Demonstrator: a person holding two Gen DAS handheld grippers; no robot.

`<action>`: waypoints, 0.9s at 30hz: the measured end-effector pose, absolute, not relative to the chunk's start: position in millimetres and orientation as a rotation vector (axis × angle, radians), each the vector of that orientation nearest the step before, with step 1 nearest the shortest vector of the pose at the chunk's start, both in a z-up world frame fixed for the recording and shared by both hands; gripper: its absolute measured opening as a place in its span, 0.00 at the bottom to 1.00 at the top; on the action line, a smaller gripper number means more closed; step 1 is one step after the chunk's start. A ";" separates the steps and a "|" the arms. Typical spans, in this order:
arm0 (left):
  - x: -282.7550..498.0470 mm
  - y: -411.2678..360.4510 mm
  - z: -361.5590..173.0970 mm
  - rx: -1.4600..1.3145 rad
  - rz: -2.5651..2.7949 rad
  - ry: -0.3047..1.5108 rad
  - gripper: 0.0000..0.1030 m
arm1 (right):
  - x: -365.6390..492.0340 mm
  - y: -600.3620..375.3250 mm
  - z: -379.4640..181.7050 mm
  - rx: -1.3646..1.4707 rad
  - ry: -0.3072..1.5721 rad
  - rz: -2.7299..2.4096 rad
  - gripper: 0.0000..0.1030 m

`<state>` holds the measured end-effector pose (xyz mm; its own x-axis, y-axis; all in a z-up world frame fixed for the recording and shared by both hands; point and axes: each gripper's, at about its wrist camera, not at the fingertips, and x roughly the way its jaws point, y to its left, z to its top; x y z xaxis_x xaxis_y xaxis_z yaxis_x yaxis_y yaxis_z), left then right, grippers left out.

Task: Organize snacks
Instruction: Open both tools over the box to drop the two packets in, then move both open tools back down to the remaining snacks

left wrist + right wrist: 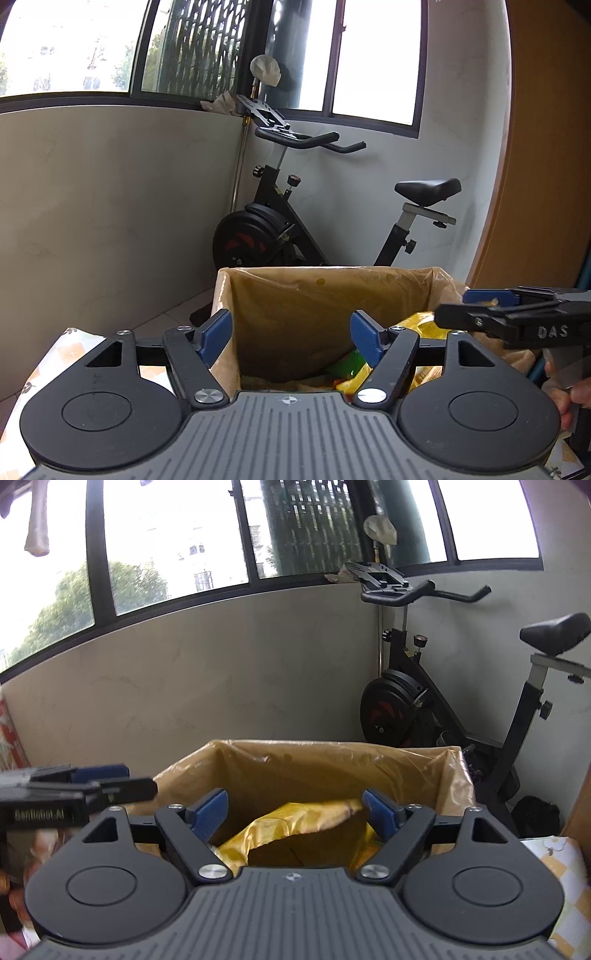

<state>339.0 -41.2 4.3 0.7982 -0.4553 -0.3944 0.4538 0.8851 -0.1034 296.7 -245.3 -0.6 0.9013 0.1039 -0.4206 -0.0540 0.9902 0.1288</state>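
Both the left claw (291, 334) and the right claw (295, 812) hang spread and empty over the lined box (332, 771), where the yellow snack bag (295, 823) below the right claw looks light, crinkly and slippery, best pinched at a crimped edge.

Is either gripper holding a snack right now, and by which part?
Nothing is held. The left gripper and right gripper both stand open and empty over the lined box; the yellow bag lies inside it.
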 end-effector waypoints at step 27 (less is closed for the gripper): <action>269.1 -4.6 -55.4 -0.051 -0.484 0.488 0.71 | 185.2 -218.2 -50.0 -0.005 0.382 0.065 0.80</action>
